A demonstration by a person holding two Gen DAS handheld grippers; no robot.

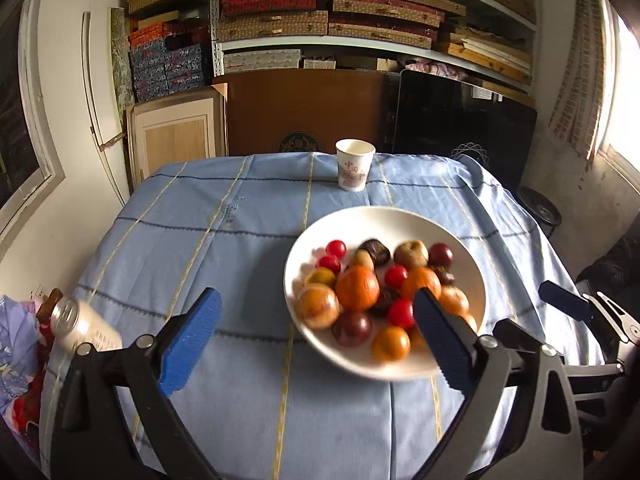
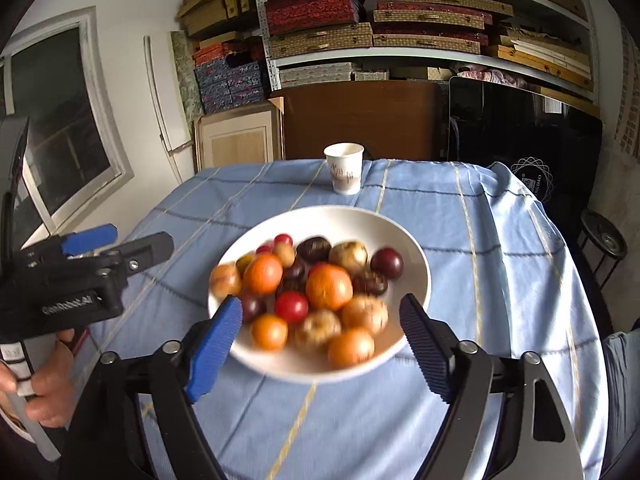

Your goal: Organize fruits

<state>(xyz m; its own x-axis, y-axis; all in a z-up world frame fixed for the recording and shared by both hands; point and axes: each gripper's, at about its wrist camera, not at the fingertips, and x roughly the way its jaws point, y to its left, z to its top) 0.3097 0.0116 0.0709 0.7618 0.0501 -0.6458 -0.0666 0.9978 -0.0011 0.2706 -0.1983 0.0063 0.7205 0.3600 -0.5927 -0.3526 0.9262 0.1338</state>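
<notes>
Left gripper [image 1: 316,332] is hovering wide open, holding nothing, near the bench's [image 1: 224,240] front edge beside the plate [image 1: 384,220]. Right gripper [image 2: 322,338] is hovering wide open and holding nothing above the plate's near rim. Mixed fruits [image 2: 312,292], orange, red and dark, are piling on the plate mid-bench; paper cup [image 2: 344,168] is sitting at the far edge.

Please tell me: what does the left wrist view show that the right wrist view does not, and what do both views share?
Only the left wrist view shows a white bottle with a metal cap lying at the table's left edge, next to patterned cloth.

Only the right wrist view shows the person's hand holding the left gripper's handle.

Both show the white bowl of mixed fruit, the paper cup behind it, the blue tablecloth, and both grippers open: the left gripper and the right gripper.
</notes>
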